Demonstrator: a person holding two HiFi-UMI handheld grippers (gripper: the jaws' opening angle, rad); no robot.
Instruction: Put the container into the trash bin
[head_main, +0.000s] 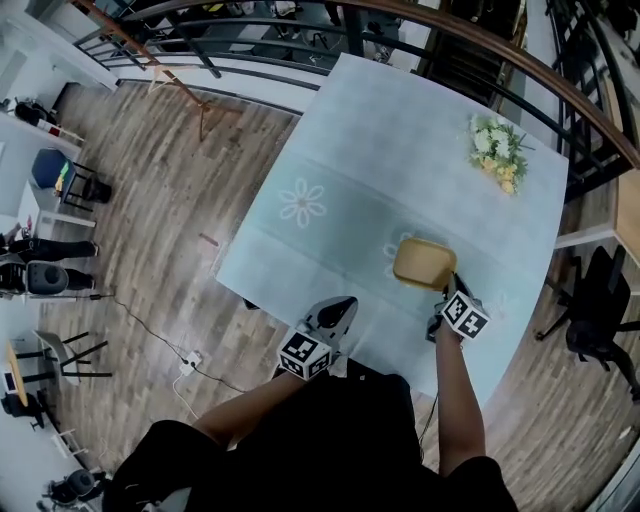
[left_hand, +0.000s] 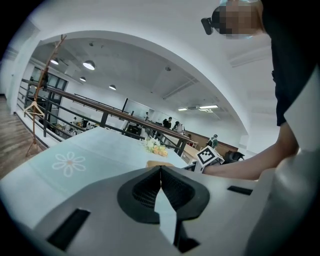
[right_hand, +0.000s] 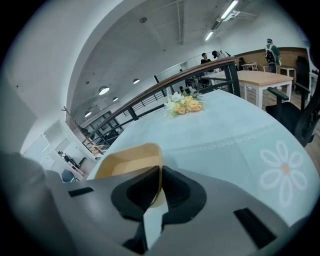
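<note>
While the wide tabletop (head_main: 330, 150) under its pale blue cloth with white daisy prints fills most of the head view, the shallow tan rectangular container (head_main: 424, 262) is over its near right part. The right gripper (head_main: 449, 287) has its jaws pinching the container's thin near wall. To its left, at the tabletop's near edge, the left gripper (head_main: 343, 308) is empty, jaws pressed together. A small bouquet of white and yellow flowers (head_main: 497, 152) lies near the far right corner.

Before me a pale blue table (head_main: 380, 140) bears a bouquet (head_main: 497, 152) near its far corner; a black chair (head_main: 603, 312) stands beside.
</note>
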